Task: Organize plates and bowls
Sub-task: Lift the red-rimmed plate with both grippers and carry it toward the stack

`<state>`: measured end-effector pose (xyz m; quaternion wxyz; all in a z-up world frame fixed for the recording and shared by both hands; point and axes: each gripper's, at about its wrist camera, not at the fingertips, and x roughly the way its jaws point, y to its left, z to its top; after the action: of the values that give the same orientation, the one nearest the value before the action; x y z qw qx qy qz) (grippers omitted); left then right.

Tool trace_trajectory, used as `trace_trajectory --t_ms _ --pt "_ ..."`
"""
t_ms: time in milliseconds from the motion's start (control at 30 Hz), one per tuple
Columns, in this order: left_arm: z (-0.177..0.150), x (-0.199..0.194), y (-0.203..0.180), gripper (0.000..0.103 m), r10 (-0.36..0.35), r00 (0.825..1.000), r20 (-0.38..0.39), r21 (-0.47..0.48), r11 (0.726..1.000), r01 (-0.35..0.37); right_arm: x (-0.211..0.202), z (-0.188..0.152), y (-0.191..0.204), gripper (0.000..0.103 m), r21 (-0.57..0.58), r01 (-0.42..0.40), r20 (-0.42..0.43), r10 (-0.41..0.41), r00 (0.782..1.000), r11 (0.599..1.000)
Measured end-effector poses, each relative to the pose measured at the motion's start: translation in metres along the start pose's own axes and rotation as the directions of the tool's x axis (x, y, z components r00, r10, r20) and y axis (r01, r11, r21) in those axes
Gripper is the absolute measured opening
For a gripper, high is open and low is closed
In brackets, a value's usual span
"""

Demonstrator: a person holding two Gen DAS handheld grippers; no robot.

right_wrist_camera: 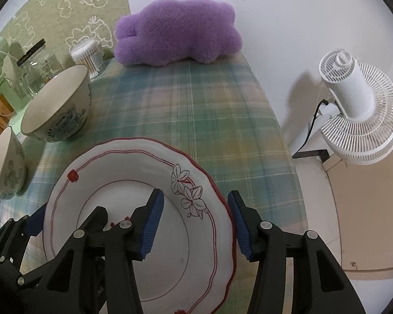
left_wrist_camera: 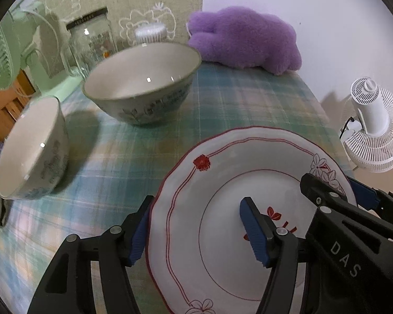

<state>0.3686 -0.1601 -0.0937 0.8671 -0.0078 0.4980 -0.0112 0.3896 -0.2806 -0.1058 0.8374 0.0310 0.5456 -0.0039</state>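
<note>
Now the left gripper and the right gripper each straddle one side of the red-trimmed plate, jaws partly open with its rim between them; whether the pads press is hard to tell. Both should squeeze evenly and keep it flat. Farther off on the plaid tablecloth sit two bowls, near a purple plush toy.
</note>
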Motion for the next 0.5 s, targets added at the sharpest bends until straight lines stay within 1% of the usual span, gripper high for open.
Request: trace_trajectory --t_ms 300,500 --pt "0.010 -0.036 0.008 0.066 -0.023 0.999 0.034 -0.006 1.000 0.023 -0.039 0.009 0.002 0.054 0.013 0.009 0.042 -0.010 0.999 1.000" --pt "0.005 -0.068 0.015 0.066 -0.040 0.998 0.055 -0.008 0.999 0.040 -0.074 0.006 0.008 0.054 0.027 0.015 0.062 -0.016 0.998 1.000"
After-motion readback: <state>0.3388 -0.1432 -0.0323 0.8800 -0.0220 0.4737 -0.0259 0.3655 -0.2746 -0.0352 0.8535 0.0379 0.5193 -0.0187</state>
